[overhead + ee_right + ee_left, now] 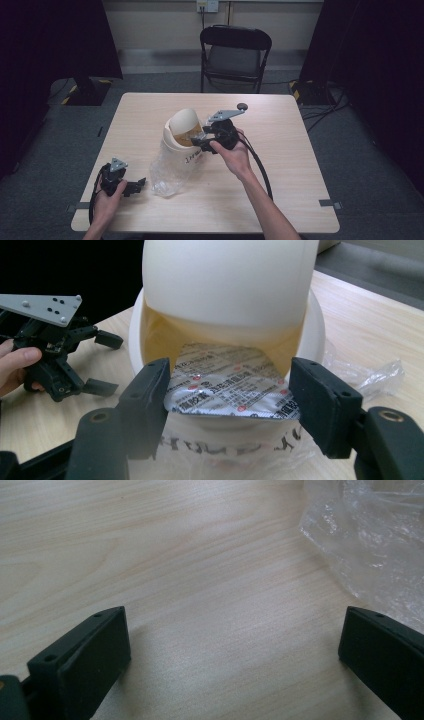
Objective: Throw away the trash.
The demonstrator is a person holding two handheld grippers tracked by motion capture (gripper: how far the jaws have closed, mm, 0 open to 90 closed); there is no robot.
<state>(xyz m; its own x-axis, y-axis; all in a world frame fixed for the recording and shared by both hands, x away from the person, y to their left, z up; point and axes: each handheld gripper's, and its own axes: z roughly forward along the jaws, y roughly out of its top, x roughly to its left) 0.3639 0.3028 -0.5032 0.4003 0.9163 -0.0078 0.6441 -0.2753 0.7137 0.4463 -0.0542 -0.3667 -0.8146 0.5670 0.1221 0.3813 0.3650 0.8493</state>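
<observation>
I find my right claw (227, 405) open at the foil blister pack (227, 385) entering the cream swing-lid bin (182, 132); left claw (131, 186) open, idle on the desk (280, 165).

The bin (181, 131) is a small cream one with a domed swing lid, standing upright mid-table (280, 175) inside a clear plastic bag (167, 176) that spills off its near-left side. A silvery printed packet (227, 385) sits flat in the bin's opening.
</observation>
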